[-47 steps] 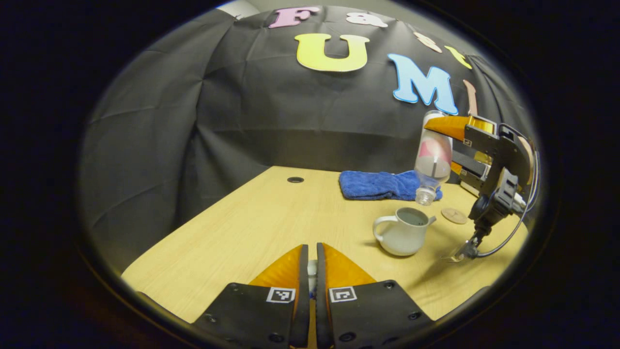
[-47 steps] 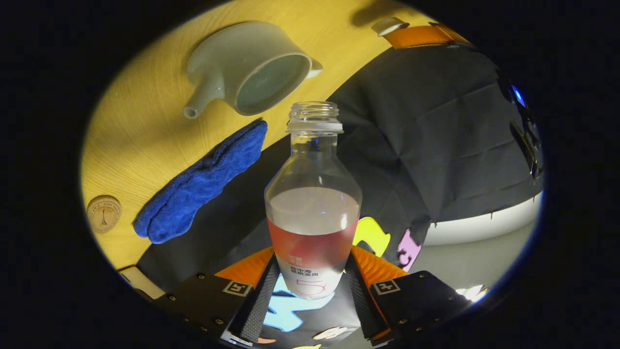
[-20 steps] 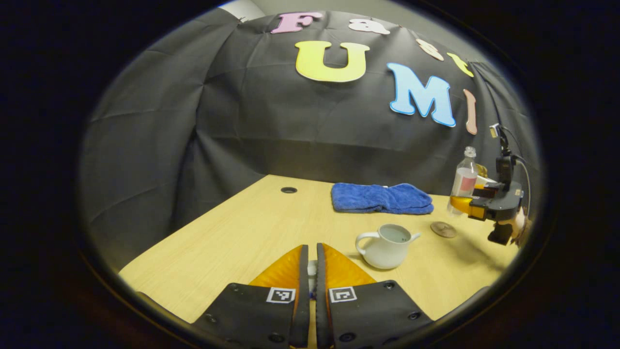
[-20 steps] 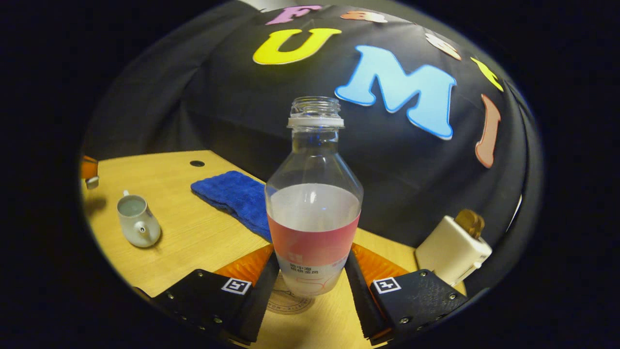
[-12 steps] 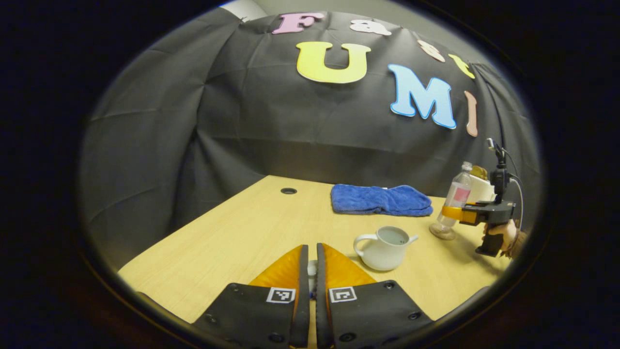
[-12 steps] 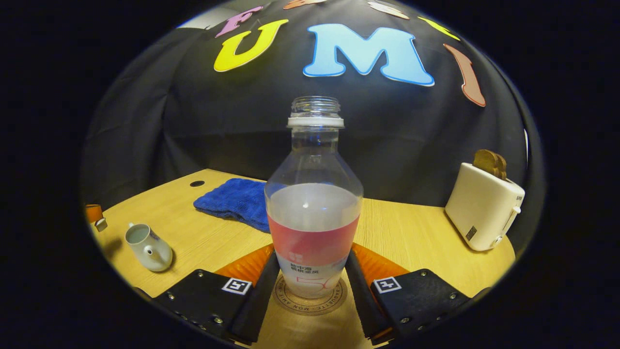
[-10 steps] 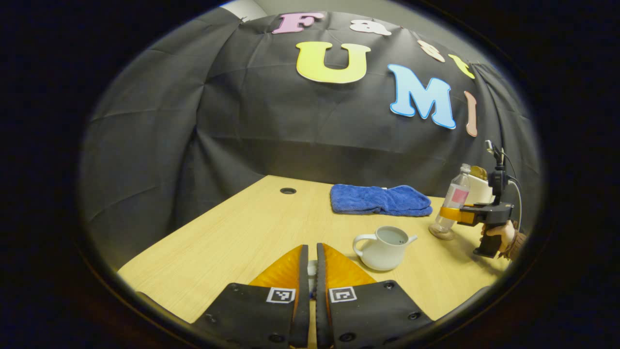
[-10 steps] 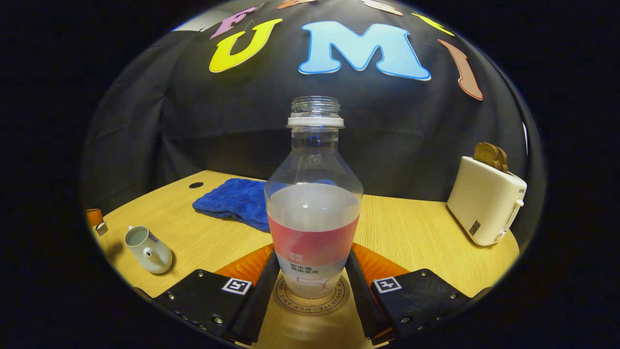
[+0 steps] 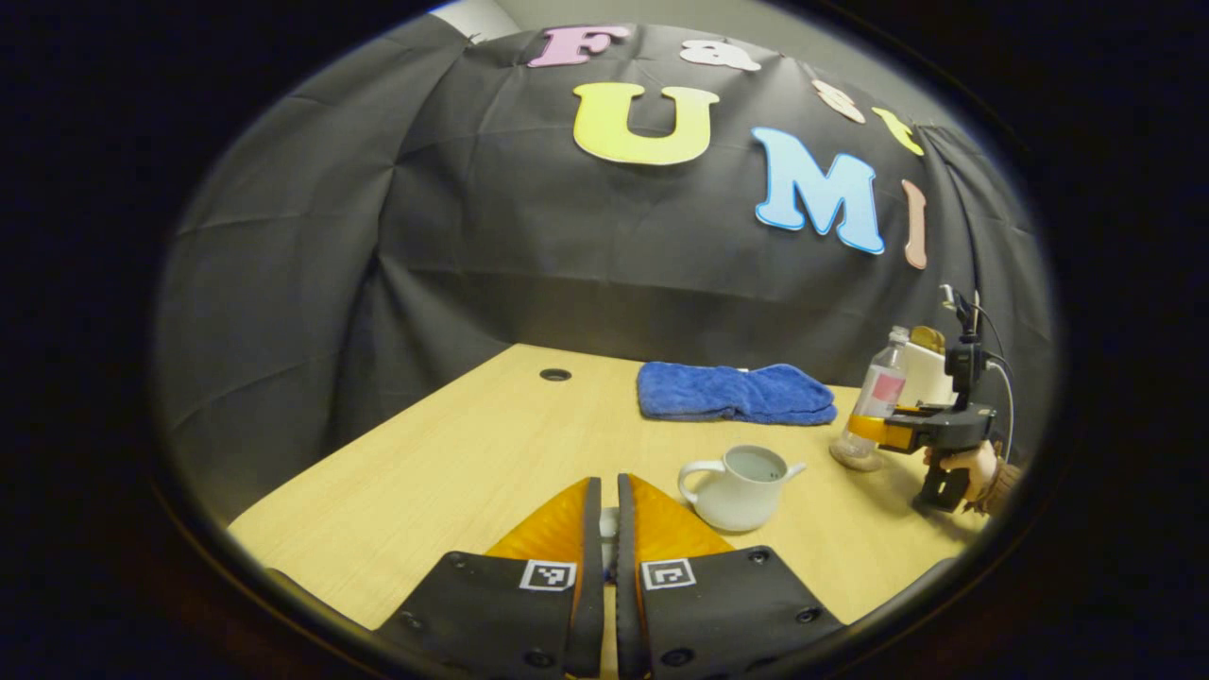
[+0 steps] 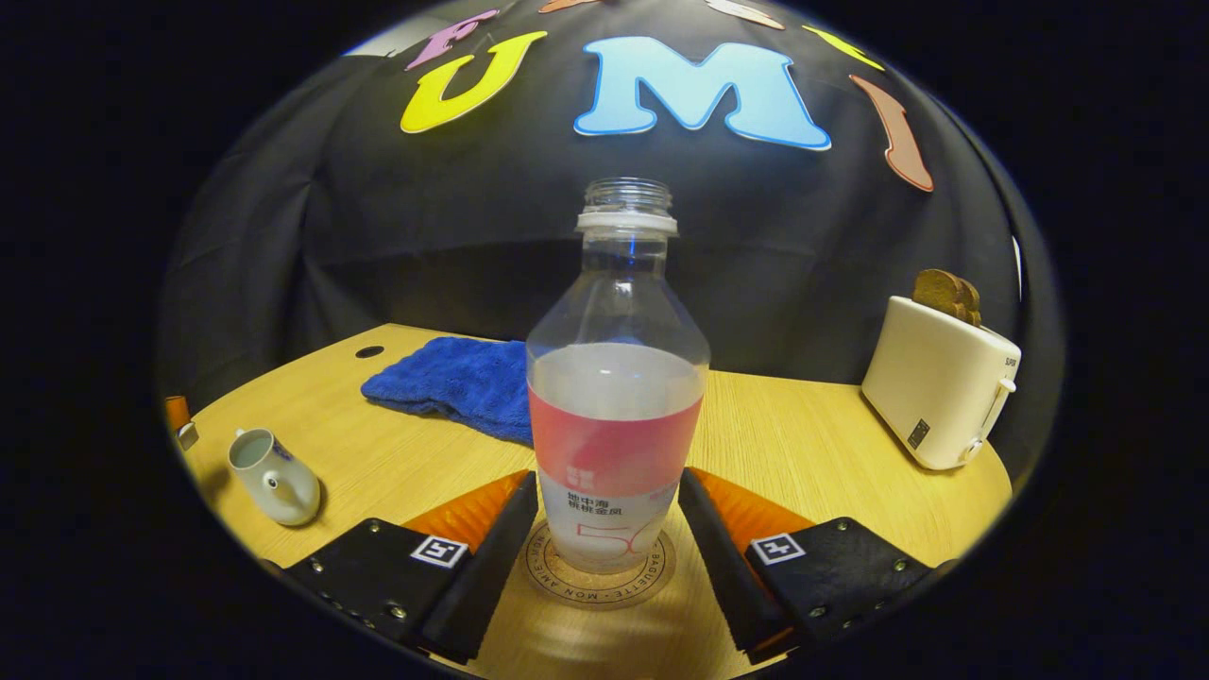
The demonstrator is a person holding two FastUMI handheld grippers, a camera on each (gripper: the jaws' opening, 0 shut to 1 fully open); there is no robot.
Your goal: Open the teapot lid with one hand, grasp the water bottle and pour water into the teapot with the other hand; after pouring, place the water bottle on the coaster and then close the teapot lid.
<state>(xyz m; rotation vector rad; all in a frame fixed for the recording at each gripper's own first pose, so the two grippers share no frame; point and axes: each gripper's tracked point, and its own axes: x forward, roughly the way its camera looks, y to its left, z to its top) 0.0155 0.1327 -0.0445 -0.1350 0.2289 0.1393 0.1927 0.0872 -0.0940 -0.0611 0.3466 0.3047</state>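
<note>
The clear water bottle (image 10: pixel 616 406) with a pink label and no cap stands upright on the round cork coaster (image 10: pixel 604 584). My right gripper (image 10: pixel 606 482) is open, its fingers a little off the bottle on either side. In the left gripper view the bottle (image 9: pixel 876 392) and coaster (image 9: pixel 853 458) are at the far right, with the right gripper (image 9: pixel 883 430) around them and a hand (image 9: pixel 973 465) holding it. The white teapot (image 9: pixel 737 477) (image 10: pixel 274 477) stands lidless on the table. My left gripper (image 9: pixel 607 484) is shut on the small white teapot lid (image 9: pixel 609 525), above the table's near side.
A folded blue towel (image 9: pixel 732 392) (image 10: pixel 453 382) lies at the back of the wooden table (image 9: pixel 491 463). A cream toaster (image 10: pixel 940 392) with toast in it stands at the right. A cable hole (image 9: pixel 554 375) is at the back left.
The right gripper swung the bottle back from over the teapot, set it upright on the coaster, and has now opened off it. The left gripper has kept still with the lid.
</note>
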